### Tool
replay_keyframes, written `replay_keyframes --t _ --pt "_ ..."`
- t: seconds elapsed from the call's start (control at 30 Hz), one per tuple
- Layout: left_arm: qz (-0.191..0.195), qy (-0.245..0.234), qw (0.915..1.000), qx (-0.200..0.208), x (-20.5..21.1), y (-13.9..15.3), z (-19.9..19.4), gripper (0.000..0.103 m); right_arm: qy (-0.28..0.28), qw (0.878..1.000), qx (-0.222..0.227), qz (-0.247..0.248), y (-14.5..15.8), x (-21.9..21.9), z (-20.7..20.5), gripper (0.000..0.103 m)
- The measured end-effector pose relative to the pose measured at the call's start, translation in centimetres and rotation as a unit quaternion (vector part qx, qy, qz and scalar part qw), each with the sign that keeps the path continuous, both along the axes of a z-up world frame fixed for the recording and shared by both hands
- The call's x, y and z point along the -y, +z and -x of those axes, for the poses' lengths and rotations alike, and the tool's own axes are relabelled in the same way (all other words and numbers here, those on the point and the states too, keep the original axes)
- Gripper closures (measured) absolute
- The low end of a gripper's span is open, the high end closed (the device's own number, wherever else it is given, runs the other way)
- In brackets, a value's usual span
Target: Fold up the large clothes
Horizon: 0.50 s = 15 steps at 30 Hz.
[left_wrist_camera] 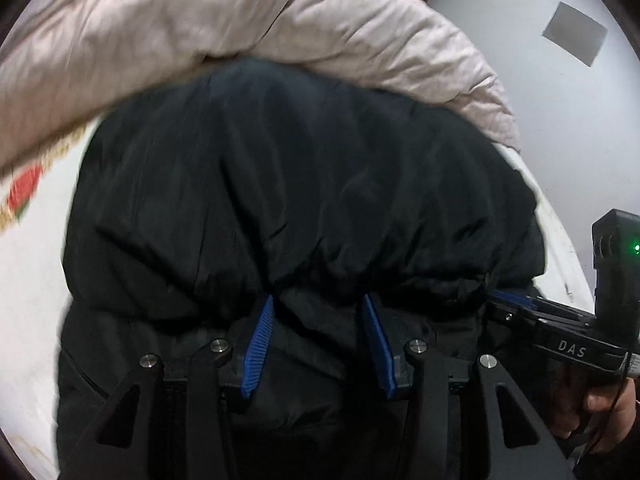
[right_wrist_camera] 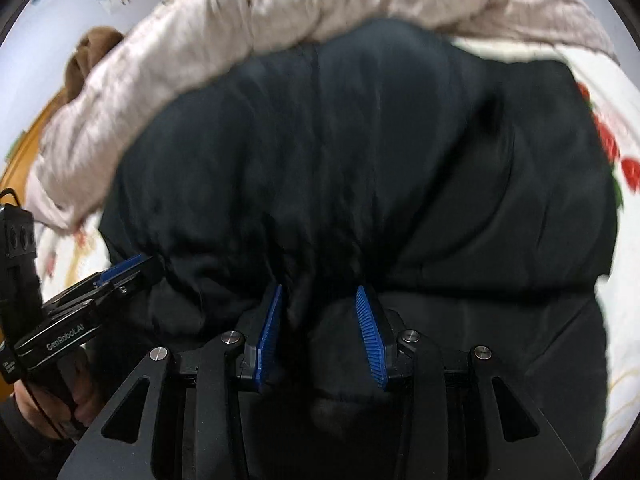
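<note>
The bulky black padded jacket point(left_wrist_camera: 304, 200) fills the middle of the bed and lies directly before both grippers, so no free path goes forward there. Behind it, the crumpled pale pink quilt point(left_wrist_camera: 200, 28) touches its far edge and closes that side. Bare room shows only on the white flower-printed bed sheet point(left_wrist_camera: 28, 280) beside the jacket, and on the sheet's other side point(right_wrist_camera: 616, 92).

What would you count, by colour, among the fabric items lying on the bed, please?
Black: 1, the jacket
Pale pink: 1, the quilt
White with red flowers: 1, the sheet
Brown: 1, a plush thing, too blurred to name
Total: 4
</note>
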<state>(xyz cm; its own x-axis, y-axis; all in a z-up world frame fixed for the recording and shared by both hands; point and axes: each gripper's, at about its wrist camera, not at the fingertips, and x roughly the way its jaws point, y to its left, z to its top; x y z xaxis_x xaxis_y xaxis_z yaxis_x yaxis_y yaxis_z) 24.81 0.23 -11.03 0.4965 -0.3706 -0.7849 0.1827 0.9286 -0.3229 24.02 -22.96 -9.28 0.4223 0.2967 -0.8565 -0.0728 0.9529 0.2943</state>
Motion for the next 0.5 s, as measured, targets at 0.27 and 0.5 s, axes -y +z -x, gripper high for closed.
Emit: replay_keyframes --t 0.27,0.5 --pt "-0.033 0.012 0.9994 0.005 1.0 -1.2 -1.1 0.054 -0.007 1.0 0.017 0.013 -1.5 -0.1 -0.2 0.064" --pt "-0.024 0.014 0.9996 -0.009 0.8 1.1 -0.2 0.054 -0.001 0.999 0.024 0.029 1.9 -1.0 1.0 0.063"
